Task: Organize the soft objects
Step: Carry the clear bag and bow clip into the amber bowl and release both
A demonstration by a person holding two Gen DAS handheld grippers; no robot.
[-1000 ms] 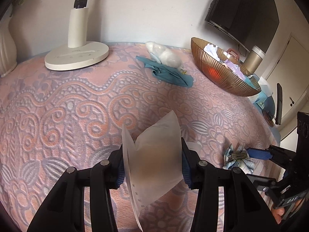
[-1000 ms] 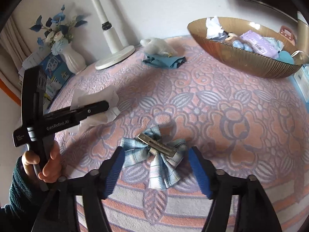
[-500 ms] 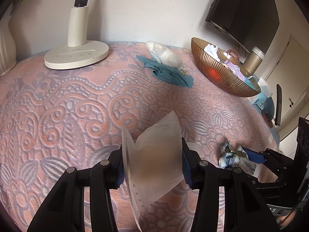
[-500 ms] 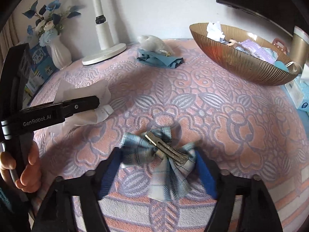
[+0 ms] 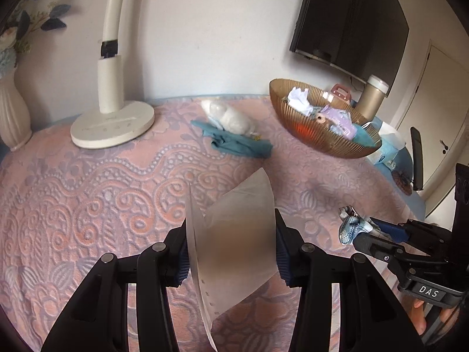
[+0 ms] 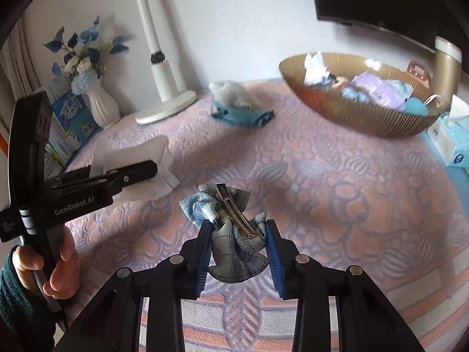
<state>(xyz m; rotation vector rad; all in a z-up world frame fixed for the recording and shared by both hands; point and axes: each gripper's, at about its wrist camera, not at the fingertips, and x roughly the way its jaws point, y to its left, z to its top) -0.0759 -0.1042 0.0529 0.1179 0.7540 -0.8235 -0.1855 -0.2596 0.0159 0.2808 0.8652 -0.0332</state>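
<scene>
My left gripper is shut on a white translucent packet and holds it above the pink patterned cloth; it also shows in the right wrist view. My right gripper is shut on a blue plaid hair bow with a metal clip and holds it off the cloth; the bow also shows in the left wrist view. A gold ribbed bowl with several soft items stands at the back right. A white fluffy item lies on a teal cloth at the back.
A white desk lamp stands at the back left beside a white vase of blue flowers. A tissue box and a gold tumbler stand by the bowl. A dark screen hangs on the wall.
My right gripper has shut on the hair bow and lifted it off the cloth. My left gripper has kept the packet and risen slightly.
</scene>
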